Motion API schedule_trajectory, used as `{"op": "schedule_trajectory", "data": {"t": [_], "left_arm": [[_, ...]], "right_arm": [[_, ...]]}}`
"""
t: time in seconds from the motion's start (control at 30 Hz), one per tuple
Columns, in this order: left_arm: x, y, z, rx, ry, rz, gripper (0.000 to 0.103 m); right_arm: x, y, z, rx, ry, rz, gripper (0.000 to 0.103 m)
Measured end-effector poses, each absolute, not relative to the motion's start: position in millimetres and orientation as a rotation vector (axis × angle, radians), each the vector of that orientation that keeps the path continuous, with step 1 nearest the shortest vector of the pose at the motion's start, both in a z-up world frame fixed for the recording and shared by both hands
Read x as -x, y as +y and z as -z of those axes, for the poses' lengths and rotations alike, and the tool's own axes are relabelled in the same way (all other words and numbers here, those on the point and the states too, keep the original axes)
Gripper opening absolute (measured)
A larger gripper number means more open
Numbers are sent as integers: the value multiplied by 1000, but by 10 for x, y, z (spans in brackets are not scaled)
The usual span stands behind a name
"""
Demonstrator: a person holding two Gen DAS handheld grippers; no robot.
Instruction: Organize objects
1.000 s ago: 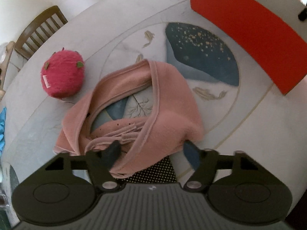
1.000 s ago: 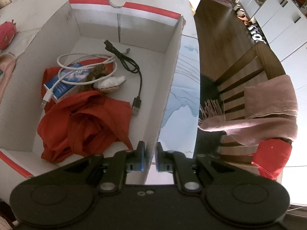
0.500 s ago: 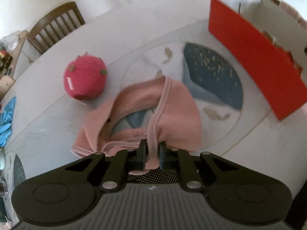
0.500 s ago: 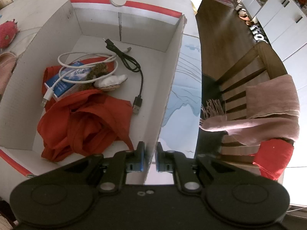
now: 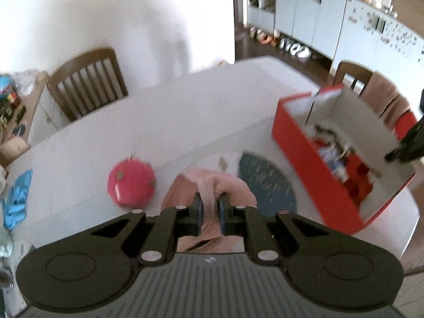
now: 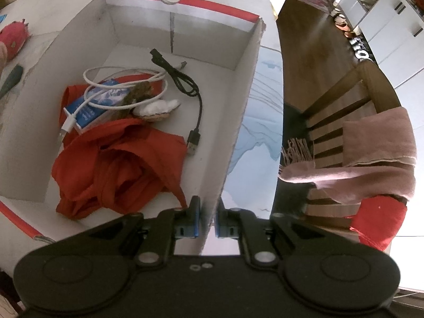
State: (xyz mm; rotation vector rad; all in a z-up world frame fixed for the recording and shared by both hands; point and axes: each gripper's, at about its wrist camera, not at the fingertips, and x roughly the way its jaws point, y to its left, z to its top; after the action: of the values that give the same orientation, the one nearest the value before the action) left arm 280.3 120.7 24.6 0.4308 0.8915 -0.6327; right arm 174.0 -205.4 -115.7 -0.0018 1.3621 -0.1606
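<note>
- Kitchen cupboards (image 5: 312,18) line the far wall beyond your white table (image 5: 185,111), and wooden chairs stand around it: one (image 5: 87,90) at the far left edge in your left view, another (image 6: 352,111) beside the right edge, draped with a pink scarf (image 6: 376,159) and something red (image 6: 376,225).
- Your red box (image 5: 304,164) with white inner walls sits open on the table's right side; your right view looks straight down into it.
- Your right gripper (image 6: 208,220) is clenched on the box's near right wall (image 6: 238,122), one finger inside and one outside the cardboard.
- Your left gripper (image 5: 210,212) is clamped on a fold of the pink garment (image 5: 233,190), which hangs bunched from the fingers above the table, left of the box. Whether its lower end touches the table, you cannot tell; the view is blurred.
- Inside the box, a crumpled red cloth (image 6: 119,169) fills the near part of the floor.
- Beside the garment, to its left, a fuzzy pink ball (image 5: 131,182) rests on the table.
- A blue packet (image 6: 98,103) lies behind the red cloth, with a white cable (image 6: 124,84) looped over it.
- A black cable (image 6: 185,84) runs from the back wall forward, its plug just beside the red cloth.
- A small white and tan object (image 6: 156,108) sits between the packet and the black cable.
- Blue gloves (image 5: 16,198) lie at the table's left edge.
</note>
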Motion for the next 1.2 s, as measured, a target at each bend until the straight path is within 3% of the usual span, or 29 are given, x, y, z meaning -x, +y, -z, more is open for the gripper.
{"op": "schedule_trajectory", "data": {"t": [0.43,0.77,0.87,0.9,0.93,1.2], "left_arm": [[-2755,578,-1017,-395,769,788,11],[-2704,440,-313,-430,953,843,13],[-2652,433,-22,-467,1005,838,40],[-2627,436,79,-474,1018,838,59],[-2608,444,185,-473,1030,836,69],[-2522,441,990,-542,1134,812,69]], "right_arm": [[-1740,-2045,1161,13,1355,142,7],[-1740,-2053,1165,13,1355,141,7],[-1741,-2055,1163,13,1355,140,7],[-1742,-2055,1164,13,1354,140,7],[-1741,-2054,1163,12,1354,140,8],[-1741,-2046,1178,10,1355,144,8]]}}
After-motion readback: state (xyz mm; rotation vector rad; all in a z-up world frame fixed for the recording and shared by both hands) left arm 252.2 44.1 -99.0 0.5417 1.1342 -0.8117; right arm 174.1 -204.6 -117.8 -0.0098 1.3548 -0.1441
